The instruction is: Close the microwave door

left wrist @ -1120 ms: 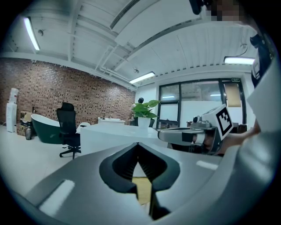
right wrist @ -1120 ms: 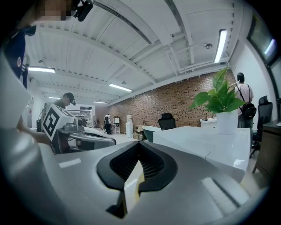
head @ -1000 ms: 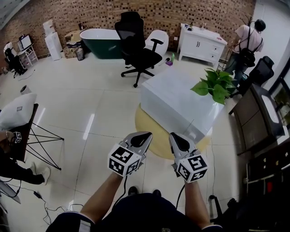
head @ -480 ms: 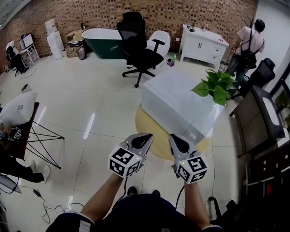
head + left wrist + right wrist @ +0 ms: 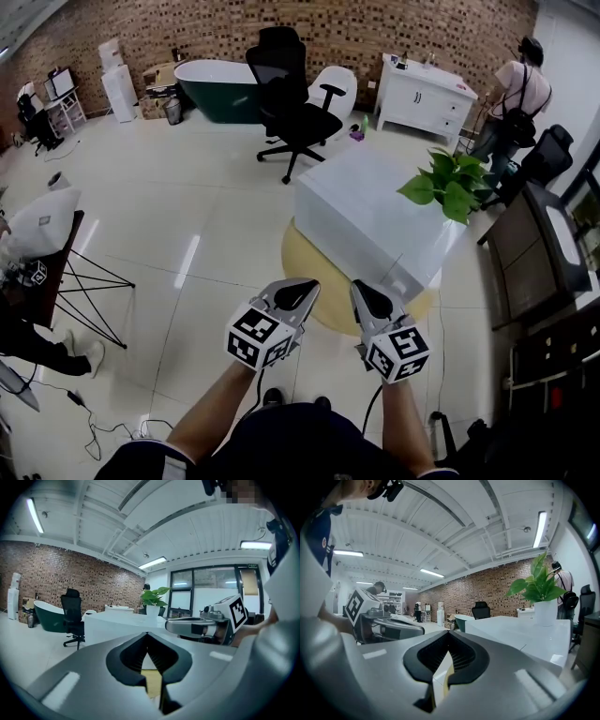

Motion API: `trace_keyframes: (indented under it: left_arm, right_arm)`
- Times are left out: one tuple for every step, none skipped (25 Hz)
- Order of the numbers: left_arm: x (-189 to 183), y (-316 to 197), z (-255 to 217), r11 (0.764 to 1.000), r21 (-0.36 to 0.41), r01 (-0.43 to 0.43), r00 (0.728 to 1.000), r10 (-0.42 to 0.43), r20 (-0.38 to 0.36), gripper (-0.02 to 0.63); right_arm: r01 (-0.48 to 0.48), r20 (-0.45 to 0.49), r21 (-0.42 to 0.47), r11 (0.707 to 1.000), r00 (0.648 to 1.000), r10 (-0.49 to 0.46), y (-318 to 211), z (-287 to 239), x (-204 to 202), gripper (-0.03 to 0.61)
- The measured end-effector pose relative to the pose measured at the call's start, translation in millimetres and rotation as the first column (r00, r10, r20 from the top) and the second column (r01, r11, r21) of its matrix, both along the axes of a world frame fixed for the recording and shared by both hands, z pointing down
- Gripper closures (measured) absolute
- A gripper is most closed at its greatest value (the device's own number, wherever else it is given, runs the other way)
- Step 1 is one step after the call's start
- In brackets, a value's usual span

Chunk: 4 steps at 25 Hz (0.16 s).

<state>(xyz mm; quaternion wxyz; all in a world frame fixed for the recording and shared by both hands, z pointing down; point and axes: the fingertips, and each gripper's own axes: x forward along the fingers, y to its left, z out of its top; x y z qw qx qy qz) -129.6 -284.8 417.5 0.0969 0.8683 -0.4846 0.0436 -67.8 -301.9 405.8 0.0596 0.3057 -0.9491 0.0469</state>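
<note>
1. Left gripper (image 5: pixel 307 283): held at 6 o'clock in the head view. Its jaws are together, with nothing between them.
2. Right gripper (image 5: pixel 360 285): just beside the left one, at its 3 o'clock. Its jaws are also together and empty.
3. Dark unit (image 5: pixel 553 234): a boxy frame with a pale panel, at 2 o'clock from the grippers and well apart from them. Whether it is the microwave cannot be told, nor how a door stands.
4. White block (image 5: pixel 375 211): on a yellow rug (image 5: pixel 314 277) at 12 to 1 o'clock, near the jaw tips. Its near-right corner lies between the right gripper and the dark unit.
5. Plant (image 5: pixel 448 181): on the block's right end.
6. Chair (image 5: pixel 292 98): at 12 o'clock, beyond the block.
7. Tub (image 5: pixel 220 86): at 11 o'clock.
8. Cabinet (image 5: pixel 424 94): at 1 o'clock, with a person (image 5: pixel 517 89) to its right.
</note>
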Motion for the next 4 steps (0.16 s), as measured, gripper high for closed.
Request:
trace_keyframes:
  left_arm:
    - [0.6,-0.2,0.0,1.000,-0.001,-0.001,1.000,0.001,0.000,0.603]
    - [1.2,-0.3,0.2,1.000,-0.002,-0.003,1.000,0.003,0.000,0.603]
    - [1.8,-0.4,0.4,1.000,-0.003,-0.004,1.000,0.004,0.000,0.603]
    - [2.5,-0.5,0.7,1.000,-0.004,-0.006,1.000,0.006,-0.001,0.603]
  right_arm:
    - [0.001,0.000,0.000,1.000,1.000,-0.001,-0.2,0.1,0.2,0.578]
    - [0.002,-0.001,0.000,1.000,1.000,-0.002,-0.3,0.2,0.5,0.578]
    - [0.003,-0.001,-0.001,1.000,1.000,-0.003,-0.5,0.4,0.8,0.578]
    - [0.004,-0.002,-0.001,1.000,1.000,-0.004,-0.7,0.6,1.1,0.578]
